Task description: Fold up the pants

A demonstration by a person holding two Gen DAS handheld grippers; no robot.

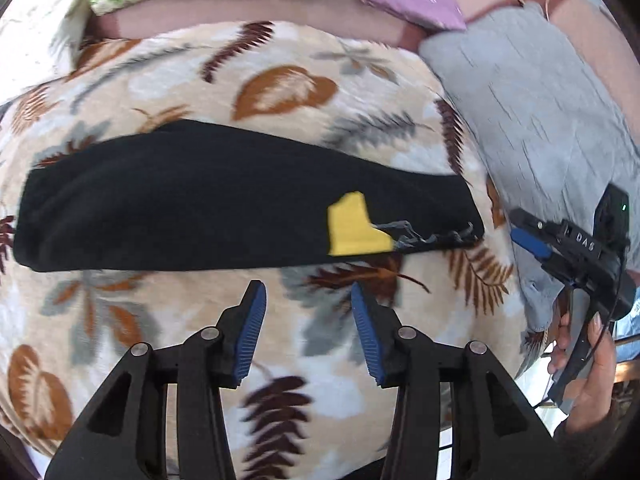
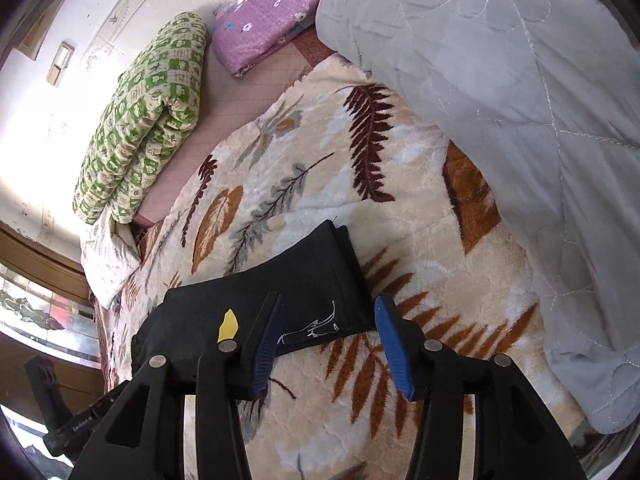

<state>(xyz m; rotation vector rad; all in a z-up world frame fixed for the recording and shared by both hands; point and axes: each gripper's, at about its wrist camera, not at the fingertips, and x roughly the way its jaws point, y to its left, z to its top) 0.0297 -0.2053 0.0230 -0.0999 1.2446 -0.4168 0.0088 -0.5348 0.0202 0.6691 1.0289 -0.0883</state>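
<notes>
1. Left hand-held gripper (image 1: 307,292) and right hand-held gripper (image 2: 328,308) hover spread, holding nothing.
2. Black pants (image 1: 224,204) lie folded into a long band on the leaf-print blanket (image 1: 280,80).
3. Judged mid-fold; next, pinch 1 end and bring it across.

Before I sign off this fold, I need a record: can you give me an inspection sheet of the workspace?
Surface: leaf-print fleece blanket on a bed.
Job's things: black pants, folded into a compact band, yellow patch showing.
Clutter: grey quilt, green patterned quilt, purple bundle.
Grippers: left gripper and right gripper both with jaws apart, holding nothing.
Cables: a thin black cable on the right unit.
Surroundings: white wall; wooden furniture at lower left in the right wrist view.
</notes>
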